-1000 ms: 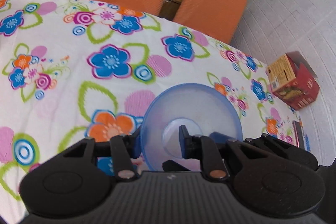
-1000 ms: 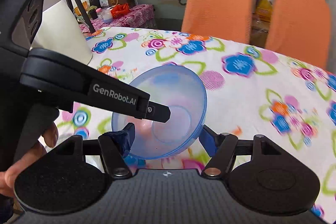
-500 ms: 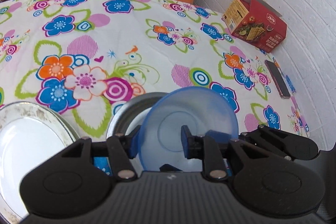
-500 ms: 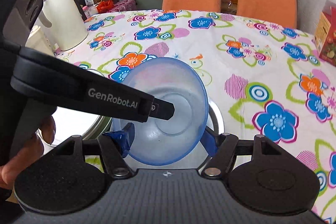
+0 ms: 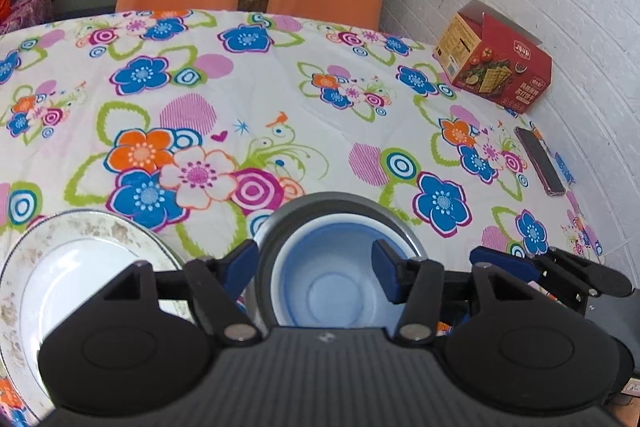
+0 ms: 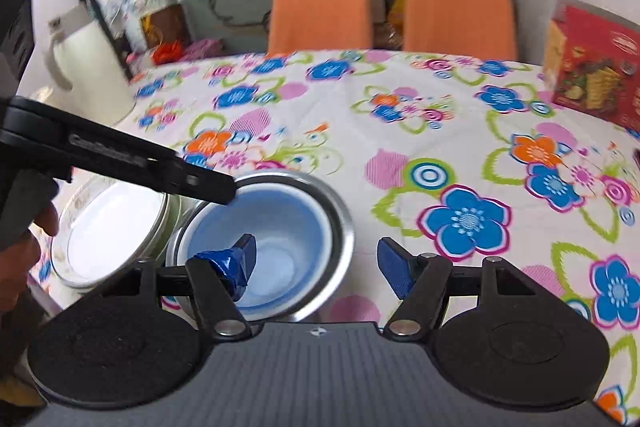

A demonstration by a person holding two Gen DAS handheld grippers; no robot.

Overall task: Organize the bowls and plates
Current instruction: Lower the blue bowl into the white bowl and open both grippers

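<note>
Now that the blue bowl [image 5: 334, 281] sits nested inside the metal bowl [image 5: 396, 223], both the left gripper [image 5: 316, 261] and the right gripper [image 6: 316, 259] stand released around it. Bowl stacking looks done; the white plate [image 5: 76, 279] just beside may remain.

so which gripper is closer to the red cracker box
Right. The right gripper sits over the table just right of the blue bowl, on the red cracker box's side; the left gripper straddles the bowl, farther from the box.

Blue bowl [image 5: 336, 267] nested upright in steel bowl [image 5: 396, 223], beside white plate [image 5: 76, 267].
</note>
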